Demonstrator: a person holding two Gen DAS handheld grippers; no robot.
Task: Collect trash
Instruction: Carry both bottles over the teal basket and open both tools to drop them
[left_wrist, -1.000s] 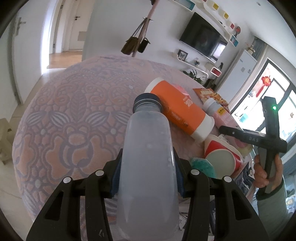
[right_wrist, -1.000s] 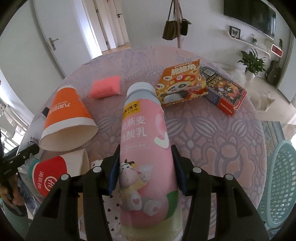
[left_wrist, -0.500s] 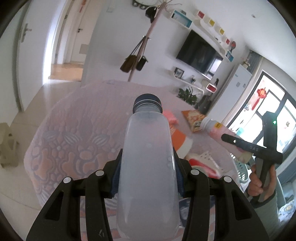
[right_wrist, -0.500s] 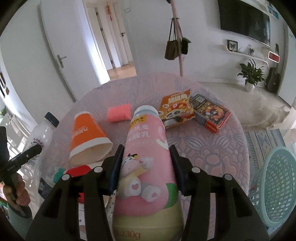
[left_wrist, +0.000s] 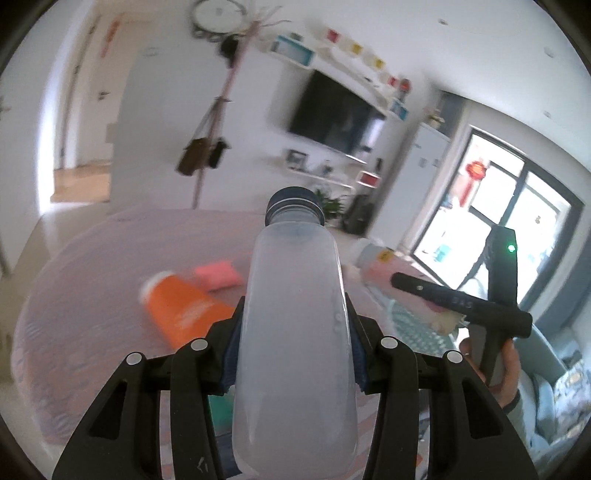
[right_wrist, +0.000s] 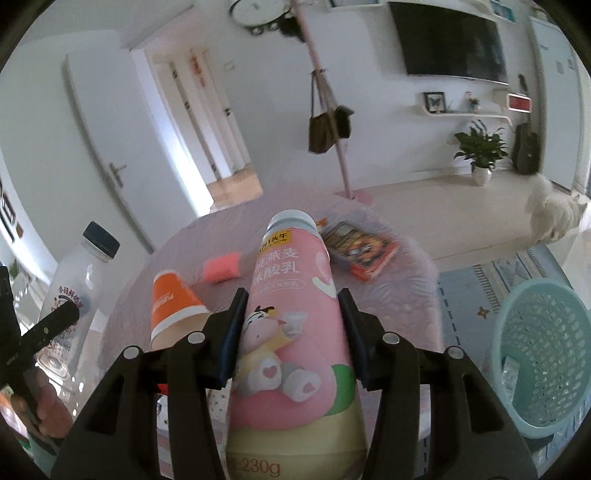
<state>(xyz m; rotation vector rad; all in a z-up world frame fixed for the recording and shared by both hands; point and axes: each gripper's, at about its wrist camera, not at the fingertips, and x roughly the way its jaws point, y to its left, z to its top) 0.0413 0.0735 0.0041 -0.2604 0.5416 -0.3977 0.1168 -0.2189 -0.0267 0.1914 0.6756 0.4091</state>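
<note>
Covering the round worktop (right_wrist: 391, 295): a pink patterned cloth, carrying an orange paper cup lying on its side (right_wrist: 171, 308), a pink sponge (right_wrist: 221, 267) beyond it and a flat printed box (right_wrist: 360, 249) at far right. Clamping a clear plastic bottle with a dark cap (left_wrist: 295, 332): left hand-held gripper (left_wrist: 295, 354), raised above the near edge. Pinching a pink yoghurt bottle with a cartoon cow (right_wrist: 291, 332): right hand-held gripper (right_wrist: 291, 339), also lifted. Standing on the floor at right: a pale-green mesh plastic basket (right_wrist: 546, 354).
</note>
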